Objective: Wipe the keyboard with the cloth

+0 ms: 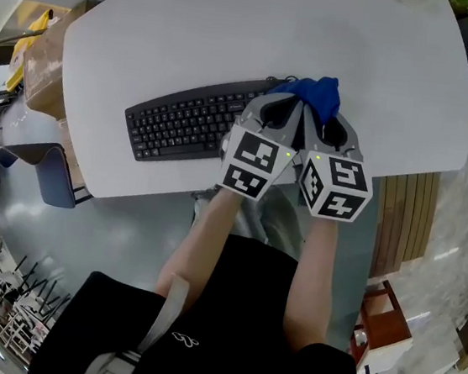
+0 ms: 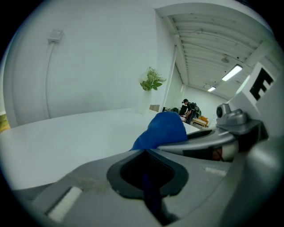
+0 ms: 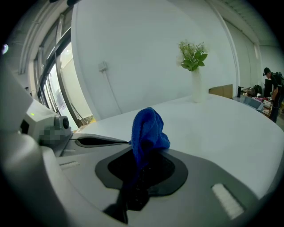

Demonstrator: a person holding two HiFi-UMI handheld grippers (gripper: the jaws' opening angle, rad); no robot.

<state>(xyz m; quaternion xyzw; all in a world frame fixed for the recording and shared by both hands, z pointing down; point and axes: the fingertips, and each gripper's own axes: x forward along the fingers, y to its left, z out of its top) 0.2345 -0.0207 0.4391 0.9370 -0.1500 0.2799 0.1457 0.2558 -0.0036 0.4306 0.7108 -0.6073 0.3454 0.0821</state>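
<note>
A black keyboard [image 1: 187,121] lies on the white table [image 1: 236,30], nearer its front edge. At the keyboard's right end my two grippers sit side by side, pointing away from me. A bunched blue cloth [image 1: 322,91] sticks up just beyond their tips. The left gripper [image 1: 288,104] is shut, with a thin strip of the cloth [image 2: 162,128] running down its jaw seam [image 2: 147,153]. The right gripper [image 1: 318,109] is shut on a fold of the cloth [image 3: 148,128], which stands up out of its jaws [image 3: 142,153]. The keyboard's far right keys are hidden under the grippers.
Beyond the cloth the table is bare, with a vase of green sprigs [image 3: 194,66] at its far side. A cardboard box [image 1: 41,65] and a blue-grey chair [image 1: 54,172] stand to the table's left, wooden furniture [image 1: 404,211] to its right. A person [image 2: 191,111] stands far off.
</note>
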